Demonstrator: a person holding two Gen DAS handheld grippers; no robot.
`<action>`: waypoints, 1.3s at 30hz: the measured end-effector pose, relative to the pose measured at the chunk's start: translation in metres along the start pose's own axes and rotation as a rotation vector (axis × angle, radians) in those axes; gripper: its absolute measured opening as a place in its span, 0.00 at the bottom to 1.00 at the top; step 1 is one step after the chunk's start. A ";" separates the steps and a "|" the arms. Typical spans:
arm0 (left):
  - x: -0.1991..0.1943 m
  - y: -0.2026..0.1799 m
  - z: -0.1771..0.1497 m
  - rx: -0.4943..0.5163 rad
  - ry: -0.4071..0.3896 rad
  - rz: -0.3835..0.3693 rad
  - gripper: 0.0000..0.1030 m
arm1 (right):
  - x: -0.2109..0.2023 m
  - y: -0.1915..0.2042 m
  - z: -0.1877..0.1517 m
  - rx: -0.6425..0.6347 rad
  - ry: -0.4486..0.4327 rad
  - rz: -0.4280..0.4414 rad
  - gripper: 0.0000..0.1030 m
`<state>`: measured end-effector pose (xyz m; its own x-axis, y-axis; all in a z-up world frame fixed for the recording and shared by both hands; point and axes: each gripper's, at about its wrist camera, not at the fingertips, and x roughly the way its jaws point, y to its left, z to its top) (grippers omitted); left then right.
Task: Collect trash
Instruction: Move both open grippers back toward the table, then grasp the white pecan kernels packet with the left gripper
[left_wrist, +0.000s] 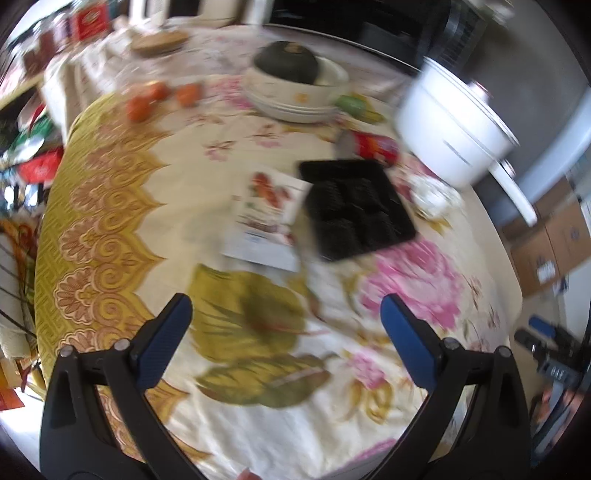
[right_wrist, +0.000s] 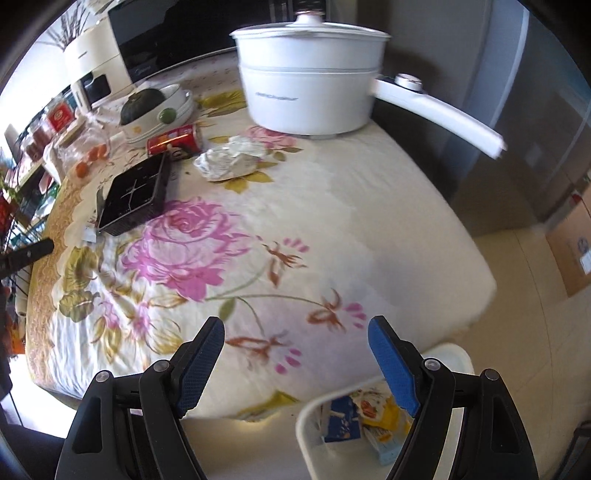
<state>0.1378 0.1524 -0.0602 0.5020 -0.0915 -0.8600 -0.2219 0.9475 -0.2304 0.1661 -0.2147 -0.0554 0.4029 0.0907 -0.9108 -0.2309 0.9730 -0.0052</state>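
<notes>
Left tongs (left_wrist: 286, 314): wide apart, empty — nothing between the pads.
Right tongs (right_wrist: 295, 332): wide apart, empty, with the white bin (right_wrist: 306, 424) just below them.
Trash: black plastic tray (left_wrist: 356, 205), leaflet (left_wrist: 266, 218), red can (left_wrist: 373, 146) and crumpled tissue (right_wrist: 231, 158) lie ahead of both tongs on the surface (right_wrist: 351, 221).
Risk: the tray overlaps the leaflet — a hasty pinch may drag both.
Risk: the can could roll toward the white pot (right_wrist: 310, 99).

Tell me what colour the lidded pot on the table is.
White; the pot shows best in the right wrist view.
</notes>
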 end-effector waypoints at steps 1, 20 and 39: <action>0.004 0.006 0.002 -0.021 -0.003 0.003 0.98 | 0.005 0.004 0.002 -0.007 0.006 -0.002 0.79; 0.086 0.016 0.034 0.045 -0.029 0.064 0.92 | 0.038 0.005 0.007 -0.018 0.072 -0.043 0.79; 0.080 0.015 0.030 0.058 -0.048 0.174 0.51 | 0.041 0.003 0.005 -0.038 0.078 -0.083 0.79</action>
<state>0.1999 0.1686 -0.1187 0.4998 0.0883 -0.8617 -0.2609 0.9639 -0.0525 0.1863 -0.2071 -0.0907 0.3523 -0.0083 -0.9358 -0.2333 0.9676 -0.0964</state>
